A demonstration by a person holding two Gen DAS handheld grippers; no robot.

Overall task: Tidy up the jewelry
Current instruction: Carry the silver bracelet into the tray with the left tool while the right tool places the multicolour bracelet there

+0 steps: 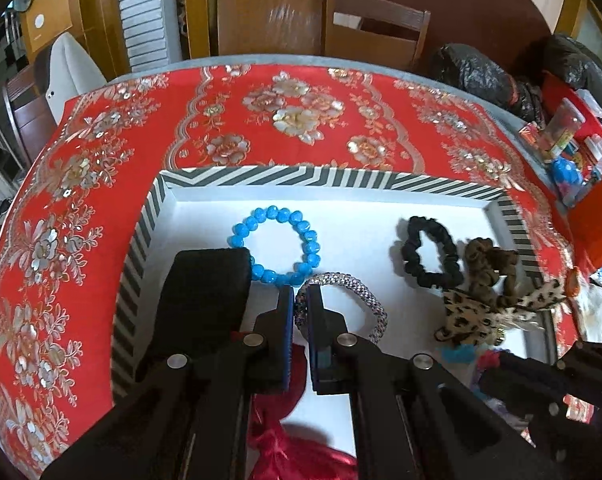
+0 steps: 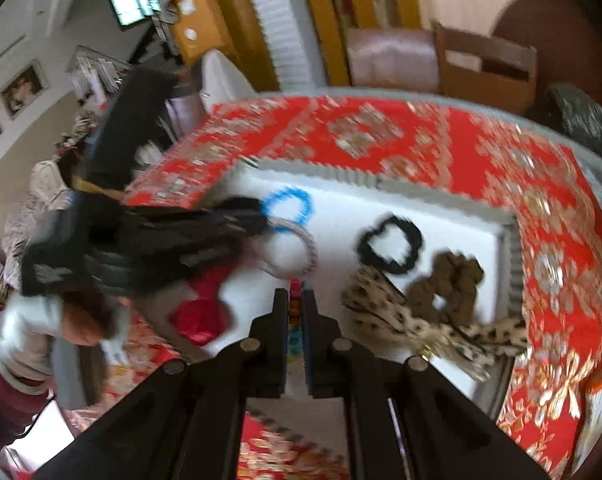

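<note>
Step in hand: placing pieces into the shallow white tray with the black-and-white striped rim (image 1: 261, 176), which sits on the red floral tablecloth (image 1: 285, 112); this reads as mid-task, with several pieces already in.
Left gripper (image 1: 301, 300): jaws closed on the silver mesh bangle (image 1: 365, 300), pinching its band low over the tray floor, the bangle just touching the blue beaded bracelet (image 1: 277, 240).
Right gripper (image 2: 296, 300): jaws nearly together around something multicoloured; blur hides what it is.
Tray contents: blue bracelet at the far left, black fabric scrunchie (image 1: 429, 256) to its right, brown scrunchie with a leopard-print bow (image 1: 489, 292) by the right wall, red satin pouch (image 1: 301, 456) at the near edge.
Next move: probably set the bangle flat on bare white floor, clear of the blue bracelet, then part the jaws.
Risk: the bangle may roll or overlap its neighbour.
</note>
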